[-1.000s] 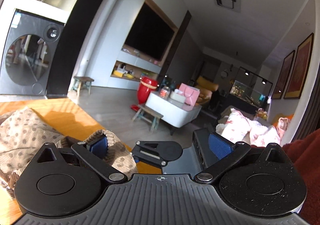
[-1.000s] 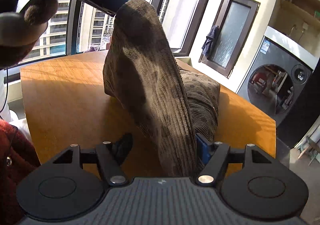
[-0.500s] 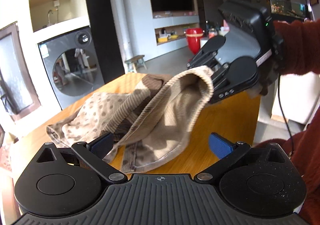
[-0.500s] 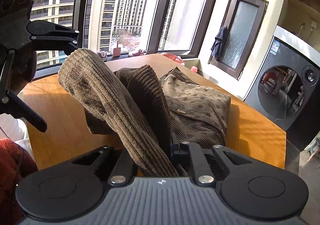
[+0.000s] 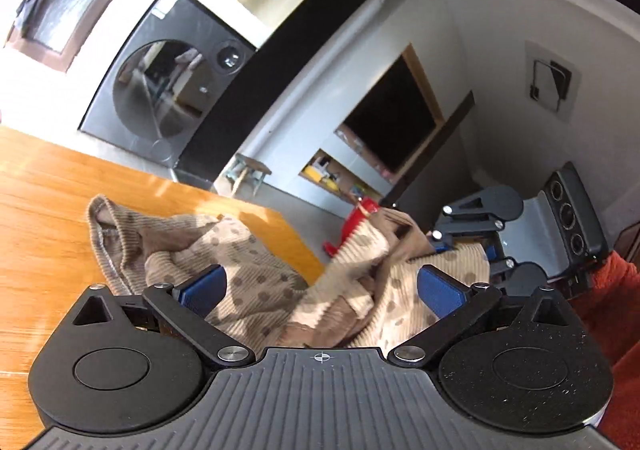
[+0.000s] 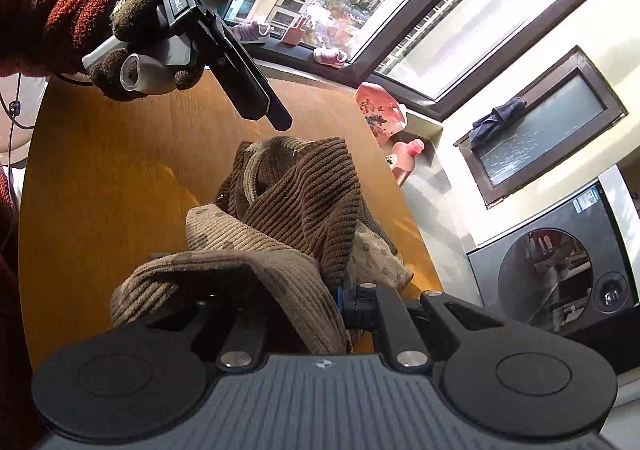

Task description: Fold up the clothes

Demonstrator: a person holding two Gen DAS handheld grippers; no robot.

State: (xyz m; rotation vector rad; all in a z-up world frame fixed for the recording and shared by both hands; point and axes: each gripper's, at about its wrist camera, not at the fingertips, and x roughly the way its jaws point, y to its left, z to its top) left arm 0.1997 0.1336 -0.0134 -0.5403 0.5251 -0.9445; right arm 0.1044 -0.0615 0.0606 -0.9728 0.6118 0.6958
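A brown ribbed knit garment with dots lies crumpled on the wooden table. My left gripper is open, its blue pads on either side of the cloth without pinching it. My right gripper is shut on a fold of the garment, which drapes over its fingers. The right gripper also shows in the left wrist view, holding the cloth's raised edge. The left gripper shows in the right wrist view, above the far end of the garment.
The table's far edge drops to a grey floor. A washing machine stands behind it. A window sill with small shoes runs along the table's other side. A red-sleeved arm holds the left gripper.
The left gripper has swung in closer over the garment and tilted. The right gripper stays shut on the cloth, which now lies lower and more bunched on the table.
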